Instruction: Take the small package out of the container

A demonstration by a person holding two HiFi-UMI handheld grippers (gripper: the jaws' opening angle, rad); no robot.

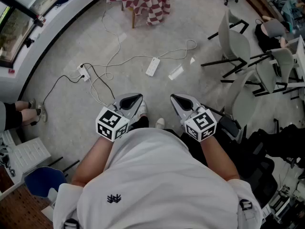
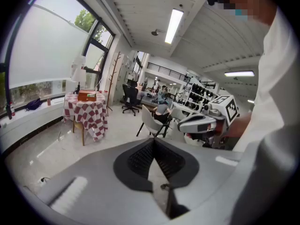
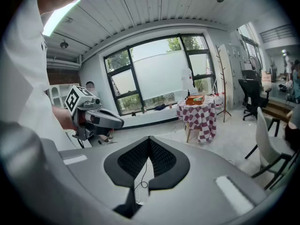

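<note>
No wording can be read. The marker cube on each gripper shows only black-and-white squares. Your white shirt has a small dark emblem. Print on the orange-brown box is too small to read.

You're standing on a pale grey speckled floor in a big, bright room. It has a white slatted ceiling, a strip light and tall dark-framed windows.

Your left gripper and right gripper are side by side, close to your body, pointing fwd above the floor. Both claws are fully closed, tips meeting, w/ nothing between them.

The box looks to be the task's container. It sits on top of a small table w/ a red-and-white checked cloth, well apart from you across the floor. The small package itself can't be made out.

Btwn you and the table, a white power strip and loose cables lie on the floor. On your right are several white chairs w/ black legs. On your left, another person's leg and shoe show at the frame edge, and a blue rounded object sits low beside you. Farther off, near the table, are a black office chair and a wooden coat stand.
</note>
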